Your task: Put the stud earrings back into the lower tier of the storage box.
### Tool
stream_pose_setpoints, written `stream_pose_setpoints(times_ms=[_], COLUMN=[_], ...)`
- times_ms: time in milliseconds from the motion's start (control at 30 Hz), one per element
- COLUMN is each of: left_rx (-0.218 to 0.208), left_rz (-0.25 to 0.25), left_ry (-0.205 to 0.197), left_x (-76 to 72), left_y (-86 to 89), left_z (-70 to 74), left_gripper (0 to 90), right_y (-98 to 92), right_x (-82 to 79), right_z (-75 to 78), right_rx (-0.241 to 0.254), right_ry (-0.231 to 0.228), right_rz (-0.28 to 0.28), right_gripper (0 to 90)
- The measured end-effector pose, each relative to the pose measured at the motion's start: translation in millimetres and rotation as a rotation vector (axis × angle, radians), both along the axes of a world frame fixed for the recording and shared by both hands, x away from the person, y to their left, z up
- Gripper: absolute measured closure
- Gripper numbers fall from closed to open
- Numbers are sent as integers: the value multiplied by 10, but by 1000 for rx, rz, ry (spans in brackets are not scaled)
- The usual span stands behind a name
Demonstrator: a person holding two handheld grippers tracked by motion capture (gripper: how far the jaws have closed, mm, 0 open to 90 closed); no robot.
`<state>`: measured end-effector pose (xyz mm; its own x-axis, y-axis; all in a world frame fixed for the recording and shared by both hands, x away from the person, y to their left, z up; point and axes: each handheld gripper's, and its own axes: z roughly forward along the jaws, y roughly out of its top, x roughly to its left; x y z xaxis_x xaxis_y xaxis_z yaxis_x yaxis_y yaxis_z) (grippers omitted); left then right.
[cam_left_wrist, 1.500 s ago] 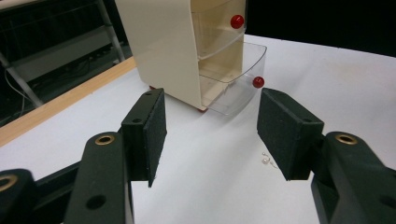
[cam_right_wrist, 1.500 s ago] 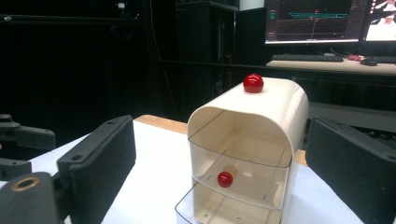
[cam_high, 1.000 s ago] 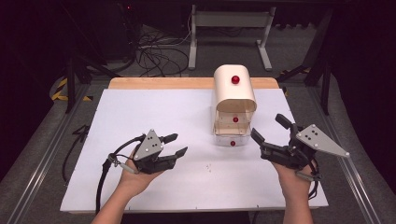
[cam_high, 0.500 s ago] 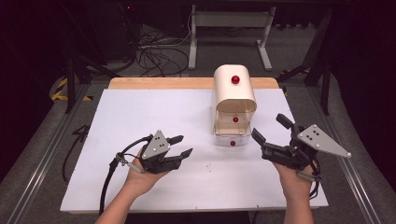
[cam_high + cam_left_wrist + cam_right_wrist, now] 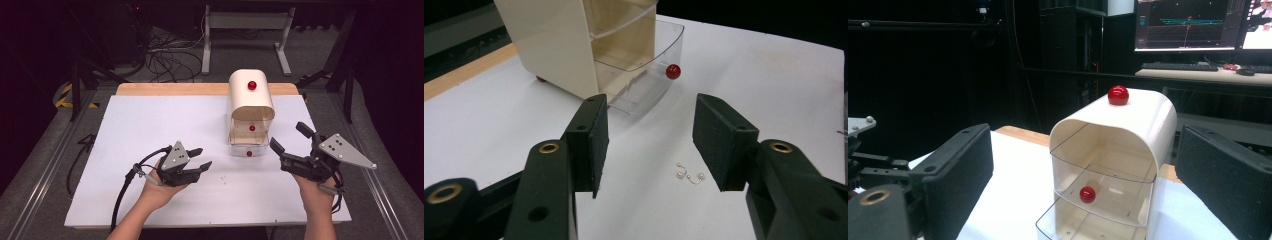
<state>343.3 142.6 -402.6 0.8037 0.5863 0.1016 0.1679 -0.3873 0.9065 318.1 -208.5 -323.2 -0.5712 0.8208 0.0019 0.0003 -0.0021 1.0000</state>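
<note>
A cream drawer cabinet [image 5: 251, 106] with red knobs stands right of centre on the white mat [image 5: 150, 130]. Its clear bottom drawer [image 5: 248, 148] is pulled out [image 5: 651, 75]. A tiny pair of pearl earrings [image 5: 689, 175] lies on the mat before it [image 5: 223, 178]. My left gripper [image 5: 201, 158] hovers low just left of the earrings. It is open, its jaws have just been closing a little, and nothing is between them [image 5: 649, 135]. To the right of the cabinet my right gripper [image 5: 289, 136] stands wide open and empty, facing the cabinet [image 5: 1113, 165].
The mat covers a wooden table whose far edge [image 5: 200, 89] shows behind the cabinet. Cables [image 5: 165, 55] and a metal stand [image 5: 245, 30] sit on the floor beyond. Monitors and a keyboard [image 5: 1178, 66] are far behind the cabinet.
My left hand has moved right and slightly down, toward the earrings and the open drawer, with its jaws a bit narrower. The right hand has stayed put.
</note>
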Motion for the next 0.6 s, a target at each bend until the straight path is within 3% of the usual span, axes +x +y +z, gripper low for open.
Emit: stream_pose_setpoints(times_ms=[600], left_rx=[43], left_rz=[-51], left_ry=[36], left_x=[41], left_y=[-179], left_z=[-147], left_gripper=[576], right_y=[-27], right_x=[-5], right_z=[13], right_rx=[6], right_ry=[-3], right_rz=[9], right_gripper=[92])
